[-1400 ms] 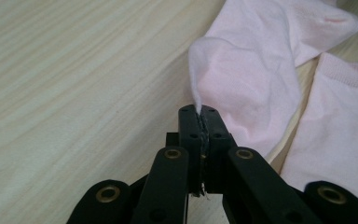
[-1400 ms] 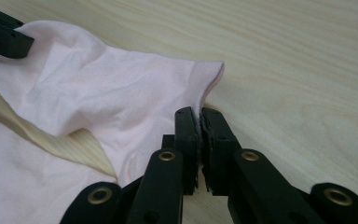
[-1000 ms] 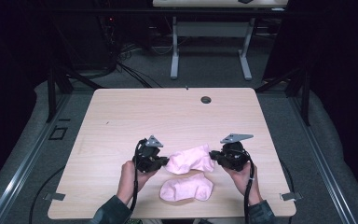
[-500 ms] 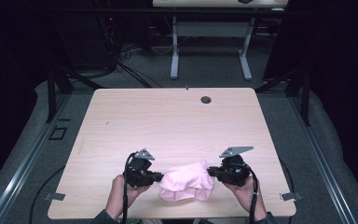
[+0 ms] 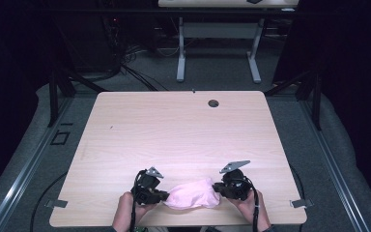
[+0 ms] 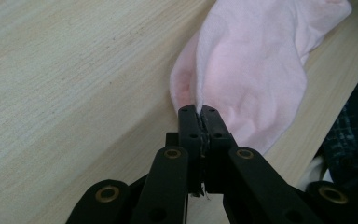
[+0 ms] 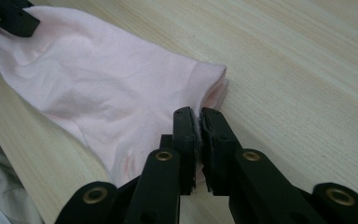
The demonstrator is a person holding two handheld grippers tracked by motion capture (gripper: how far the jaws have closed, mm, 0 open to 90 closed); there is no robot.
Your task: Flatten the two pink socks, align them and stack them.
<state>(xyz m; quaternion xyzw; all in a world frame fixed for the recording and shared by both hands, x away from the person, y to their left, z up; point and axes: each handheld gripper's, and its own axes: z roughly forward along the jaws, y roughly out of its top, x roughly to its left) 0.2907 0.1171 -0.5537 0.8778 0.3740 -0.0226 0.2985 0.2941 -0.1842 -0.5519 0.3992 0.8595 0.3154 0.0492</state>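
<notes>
A pink sock (image 5: 192,193) lies flat near the front edge of the wooden table (image 5: 174,130), stretched between both grippers. My left gripper (image 5: 163,195) is shut on its left end; in the left gripper view the jaws (image 6: 199,112) pinch a thin fold of the sock (image 6: 251,60). At the other end my right gripper (image 5: 217,188) is shut on the fabric; the right gripper view shows its tips (image 7: 198,114) clamping the edge of the sock (image 7: 98,88), with layered fabric edges beside them. The left gripper (image 7: 9,18) shows at that view's top left.
The table's front edge runs just behind the sock, with the person's hands (image 5: 125,212) at it. A small round hole (image 5: 213,103) sits near the far edge. Another table's legs (image 5: 217,48) stand beyond, and cables lie on the floor.
Both grippers have come down and toward the front edge with the pink sock stretched between them. It now covers the second pink sock that lay there.
</notes>
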